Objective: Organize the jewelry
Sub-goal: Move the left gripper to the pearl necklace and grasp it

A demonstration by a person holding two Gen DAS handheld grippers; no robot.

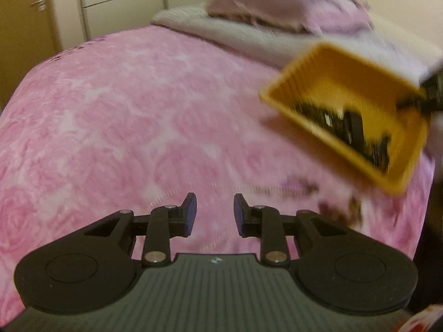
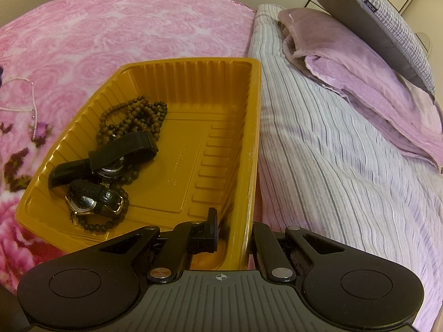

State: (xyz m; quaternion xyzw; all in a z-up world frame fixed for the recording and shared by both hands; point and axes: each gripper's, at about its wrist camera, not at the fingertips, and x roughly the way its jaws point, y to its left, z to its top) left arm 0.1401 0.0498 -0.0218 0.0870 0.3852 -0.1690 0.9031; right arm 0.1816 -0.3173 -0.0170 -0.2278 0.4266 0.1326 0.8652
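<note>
Yellow tray [image 2: 193, 144], gripped at its near rim by the right gripper [image 2: 232, 235], already holds two watches [image 2: 94, 199] and brown beads [image 2: 133, 116], while a pink necklace [image 2: 30, 102] waits on the left blanket [image 2: 110, 27] and the left gripper [image 1: 215, 215] is parted and empty.

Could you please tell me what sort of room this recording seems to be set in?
Most likely a bedroom: the work is done on a bed with a pink blanket, a pillow lies at its head on a striped sheet, and cupboard doors stand behind.
</note>
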